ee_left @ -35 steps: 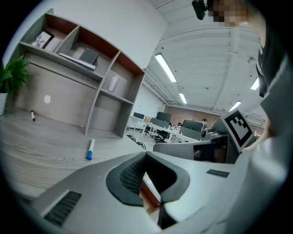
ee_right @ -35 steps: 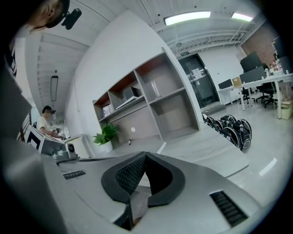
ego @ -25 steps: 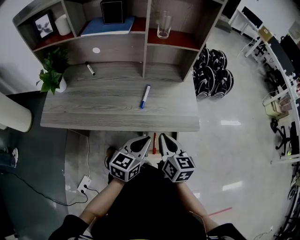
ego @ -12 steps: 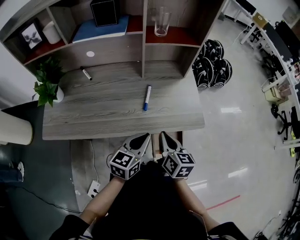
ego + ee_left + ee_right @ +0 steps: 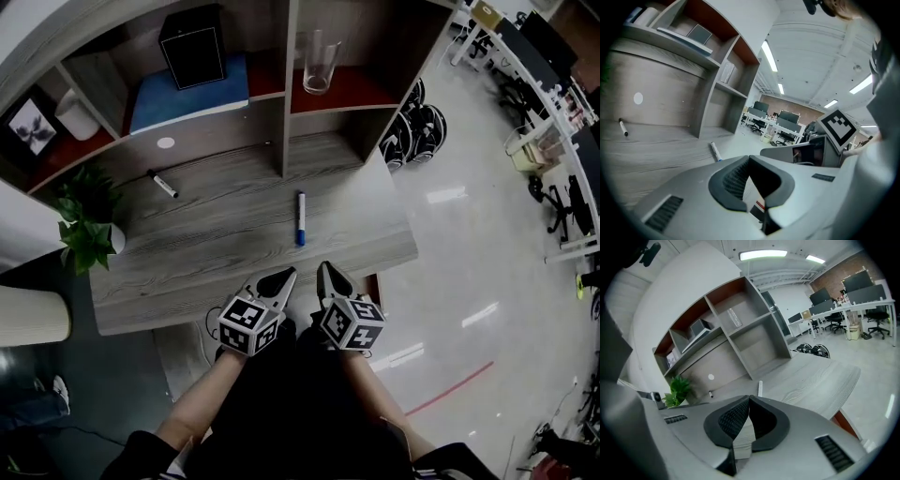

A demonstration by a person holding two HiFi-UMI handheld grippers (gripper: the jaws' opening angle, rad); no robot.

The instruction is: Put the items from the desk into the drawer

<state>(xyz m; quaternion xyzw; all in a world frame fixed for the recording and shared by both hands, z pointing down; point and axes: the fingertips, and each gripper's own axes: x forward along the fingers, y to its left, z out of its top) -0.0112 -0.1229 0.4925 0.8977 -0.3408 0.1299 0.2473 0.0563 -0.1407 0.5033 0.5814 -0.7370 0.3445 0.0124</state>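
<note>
The grey wood-grain worktop (image 5: 216, 253) stood under a shelf unit (image 5: 281, 122) in an open office with a glossy floor. I had both tools low at its near edge, side by side and close together, pointing toward the shelves.

The left tool (image 5: 284, 277) was clenched. In its own view the dark pads met at the tips with nothing between them. The right tool (image 5: 324, 271) was clenched the same way and was just as empty (only bare wood grain showed through the hollow behind its tips).

The blue-capped marker (image 5: 300, 217) lay on the worktop just ahead of the two tools, roughly on the line between them. It lay lengthways away from me, with its blue end toward the tools. Neither tool touched it.

A smaller dark-tipped pen (image 5: 164, 184) lay farther ahead and well off to the left of the left tool, near the back panel. Farther left still, a potted plant (image 5: 86, 230) sat at the worktop's end.

In the shelf unit beyond the tools, a clear glass (image 5: 319, 61) stood ahead of the right tool. A black box (image 5: 192, 45) rested on a blue book (image 5: 187, 94) ahead and to the left of the left tool. A framed picture (image 5: 31, 122) stood farthest left.
</note>
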